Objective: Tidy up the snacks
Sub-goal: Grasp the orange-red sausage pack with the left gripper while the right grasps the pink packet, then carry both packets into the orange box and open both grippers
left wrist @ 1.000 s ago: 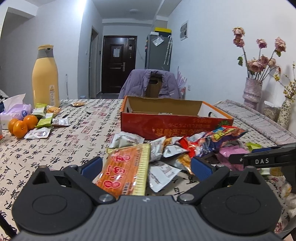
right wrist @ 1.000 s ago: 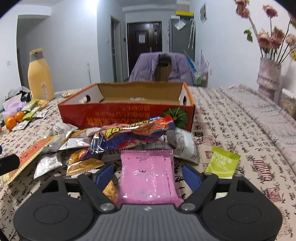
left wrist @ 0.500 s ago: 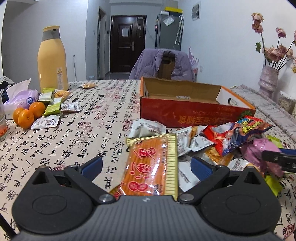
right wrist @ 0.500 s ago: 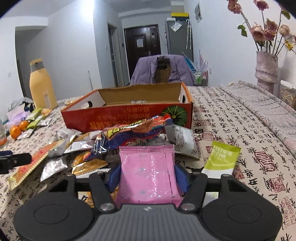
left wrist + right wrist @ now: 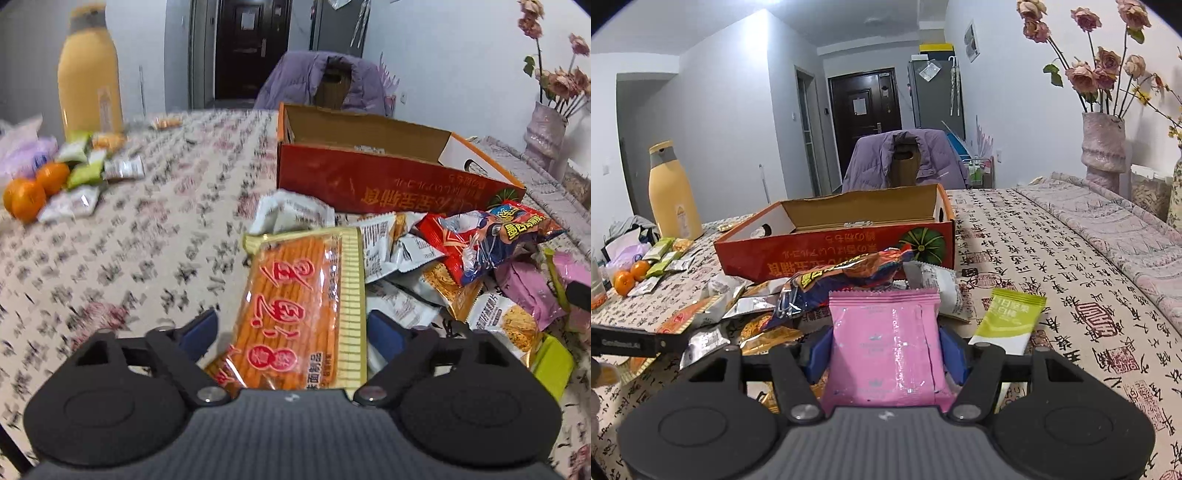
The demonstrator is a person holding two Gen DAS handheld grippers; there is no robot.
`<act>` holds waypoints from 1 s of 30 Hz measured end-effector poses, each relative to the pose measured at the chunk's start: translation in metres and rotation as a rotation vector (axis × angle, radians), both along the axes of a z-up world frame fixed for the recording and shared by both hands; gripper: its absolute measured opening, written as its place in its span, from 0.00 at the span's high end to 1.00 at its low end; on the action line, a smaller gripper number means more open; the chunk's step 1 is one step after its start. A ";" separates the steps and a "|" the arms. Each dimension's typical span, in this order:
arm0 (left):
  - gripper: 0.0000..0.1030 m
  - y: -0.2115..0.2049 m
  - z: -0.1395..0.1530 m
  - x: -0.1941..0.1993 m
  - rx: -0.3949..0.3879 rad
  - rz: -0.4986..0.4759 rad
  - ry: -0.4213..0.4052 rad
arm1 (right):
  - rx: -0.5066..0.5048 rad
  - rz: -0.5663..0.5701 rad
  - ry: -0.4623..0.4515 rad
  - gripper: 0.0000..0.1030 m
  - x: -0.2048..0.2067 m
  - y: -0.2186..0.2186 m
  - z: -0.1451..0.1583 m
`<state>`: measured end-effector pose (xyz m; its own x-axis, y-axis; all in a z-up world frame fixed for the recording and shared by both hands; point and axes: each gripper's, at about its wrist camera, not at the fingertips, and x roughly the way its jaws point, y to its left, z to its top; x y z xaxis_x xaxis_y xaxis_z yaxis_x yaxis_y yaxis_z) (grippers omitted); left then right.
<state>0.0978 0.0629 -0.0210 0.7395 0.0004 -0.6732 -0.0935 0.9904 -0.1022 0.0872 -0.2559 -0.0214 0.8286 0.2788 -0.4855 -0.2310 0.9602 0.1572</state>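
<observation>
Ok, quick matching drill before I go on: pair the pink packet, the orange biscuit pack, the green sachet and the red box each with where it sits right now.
Things:
1. pink packet
2. orange biscuit pack
3. green sachet
4. red box

Places:
A. lying flat on the tablecloth, right of the right claw
B. standing open behind the snack pile
C. between the closing fingers of the left claw
D. pinched between the pads of the right claw

Pairs: 1-D, 2-C, 3-A, 4-B
</observation>
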 end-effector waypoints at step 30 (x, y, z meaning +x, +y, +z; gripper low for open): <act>0.61 0.000 0.050 -0.031 -0.025 0.047 -0.206 | 0.028 0.014 -0.096 0.41 -0.017 0.003 0.030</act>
